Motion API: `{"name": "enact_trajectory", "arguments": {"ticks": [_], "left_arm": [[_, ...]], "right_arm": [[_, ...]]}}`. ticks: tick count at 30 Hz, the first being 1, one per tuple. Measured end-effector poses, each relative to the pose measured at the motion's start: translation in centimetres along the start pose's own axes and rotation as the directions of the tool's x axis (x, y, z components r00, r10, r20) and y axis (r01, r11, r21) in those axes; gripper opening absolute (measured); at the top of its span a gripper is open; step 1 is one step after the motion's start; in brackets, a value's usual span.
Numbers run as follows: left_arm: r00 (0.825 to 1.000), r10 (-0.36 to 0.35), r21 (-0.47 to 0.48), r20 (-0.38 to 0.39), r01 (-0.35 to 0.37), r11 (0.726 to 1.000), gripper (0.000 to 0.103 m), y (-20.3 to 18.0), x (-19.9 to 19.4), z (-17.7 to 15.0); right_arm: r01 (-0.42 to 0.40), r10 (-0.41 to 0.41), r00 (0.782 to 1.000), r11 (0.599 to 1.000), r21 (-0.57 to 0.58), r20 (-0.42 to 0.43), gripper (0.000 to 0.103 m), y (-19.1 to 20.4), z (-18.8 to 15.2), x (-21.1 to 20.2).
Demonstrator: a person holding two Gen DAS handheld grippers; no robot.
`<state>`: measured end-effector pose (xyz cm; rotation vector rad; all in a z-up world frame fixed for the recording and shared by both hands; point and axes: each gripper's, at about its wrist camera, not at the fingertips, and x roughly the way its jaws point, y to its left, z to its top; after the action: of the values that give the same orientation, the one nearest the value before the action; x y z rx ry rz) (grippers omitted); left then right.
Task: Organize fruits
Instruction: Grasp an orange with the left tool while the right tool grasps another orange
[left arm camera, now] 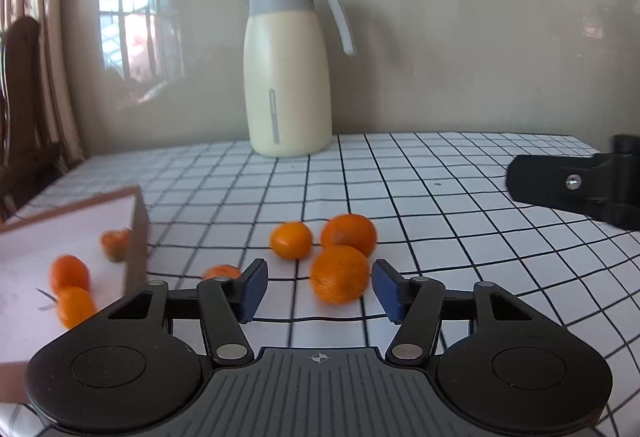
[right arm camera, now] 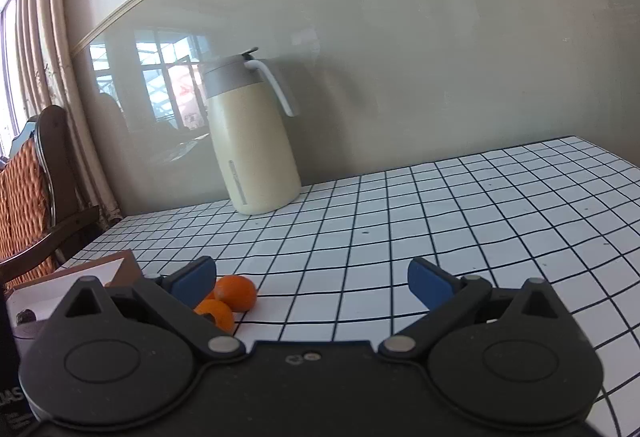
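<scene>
Several oranges lie on the checked tablecloth (left arm camera: 440, 237). My left gripper (left arm camera: 320, 289) is low over the cloth with one orange (left arm camera: 340, 279) between its blue pads. That orange sits near the right pad, and a clear gap remains at the left pad, so the jaws are open. Two more oranges (left arm camera: 291, 239) (left arm camera: 349, 233) lie just behind it, and a small one (left arm camera: 220, 271) shows past the left finger. A cardboard box (left arm camera: 136, 229) at the left holds three oranges (left arm camera: 69, 271). My right gripper (right arm camera: 314, 279) is open and empty, with two oranges (right arm camera: 236, 291) by its left finger.
A cream jug (left arm camera: 288, 77) with a grey lid and handle stands at the back against the wall. A black finger (left arm camera: 560, 185) of the right gripper juts in from the right of the left wrist view. A wooden chair (right arm camera: 28, 197) and curtains stand left of the table.
</scene>
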<state>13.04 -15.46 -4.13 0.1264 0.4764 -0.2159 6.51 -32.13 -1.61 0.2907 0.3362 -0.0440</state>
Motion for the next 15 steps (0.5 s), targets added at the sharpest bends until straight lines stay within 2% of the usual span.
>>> {"name": "enact_trajectory", "arguments": {"ticks": [4, 7, 8, 13, 15], "left_arm": [[1.0, 0.0, -0.004, -0.012, 0.0, 1.0, 0.059, -0.8, 1.2, -0.1], [1.0, -0.007, -0.006, -0.024, 0.007, 1.0, 0.052, -1.2, 1.7, -0.2], [0.999, -0.009, -0.008, -0.031, 0.009, 1.0, 0.046, -1.3, 1.9, -0.2], [0.999, -0.004, -0.01, -0.035, 0.004, 1.0, 0.044, -1.6, 2.3, -0.2], [0.999, 0.003, -0.013, -0.033, -0.003, 1.0, 0.038, -1.4, 2.2, -0.2]], "right_arm": [[0.009, -0.009, 1.0, 1.0, 0.012, 0.001, 0.097, -0.5, 0.1, 0.1], [0.019, -0.019, 1.0, 1.0, 0.011, 0.002, 0.097, -0.7, 0.1, 0.2], [0.021, -0.021, 1.0, 1.0, 0.012, 0.0, 0.096, -0.7, 0.1, 0.3], [0.03, -0.03, 0.999, 0.999, 0.02, -0.012, 0.096, -1.0, 0.0, 0.6], [0.032, -0.031, 0.999, 0.999, 0.018, -0.015, 0.096, -0.8, 0.0, 0.8]]}}
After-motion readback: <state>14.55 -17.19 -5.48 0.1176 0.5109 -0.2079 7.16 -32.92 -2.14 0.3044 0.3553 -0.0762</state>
